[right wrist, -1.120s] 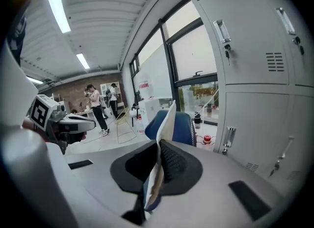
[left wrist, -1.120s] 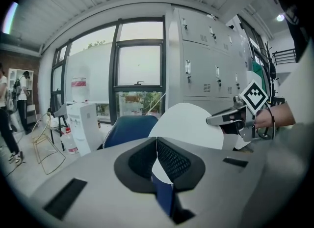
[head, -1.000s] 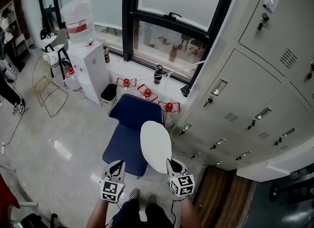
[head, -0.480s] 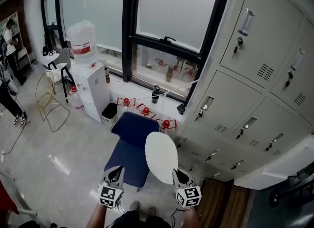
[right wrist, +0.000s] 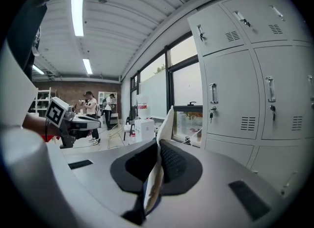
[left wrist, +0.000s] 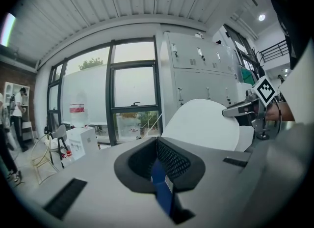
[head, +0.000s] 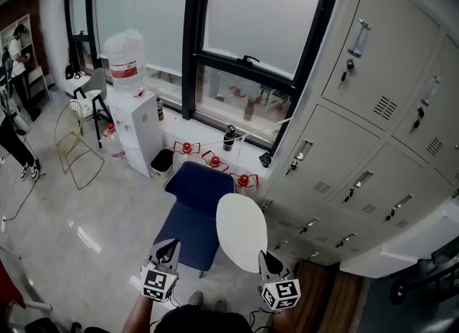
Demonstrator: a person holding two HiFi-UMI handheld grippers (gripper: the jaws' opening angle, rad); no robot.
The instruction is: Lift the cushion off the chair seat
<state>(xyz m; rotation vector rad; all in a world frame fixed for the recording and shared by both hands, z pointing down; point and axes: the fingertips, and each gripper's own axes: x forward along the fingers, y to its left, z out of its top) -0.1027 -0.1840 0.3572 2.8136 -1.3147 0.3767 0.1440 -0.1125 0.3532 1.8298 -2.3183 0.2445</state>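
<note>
the left tongs (head: 167, 251), at the near left corner of the blue chair (head: 192, 209), are pressed together on a blue strip (left wrist: 161, 185). the right tongs (head: 270, 260), near the chair's right front, pinch the near edge of the round white cushion (head: 242, 231). the cushion stands tilted up on edge along the chair's right side, and beyond the chair, to its left, a water dispenser (head: 136, 130) stands under the window.
</note>
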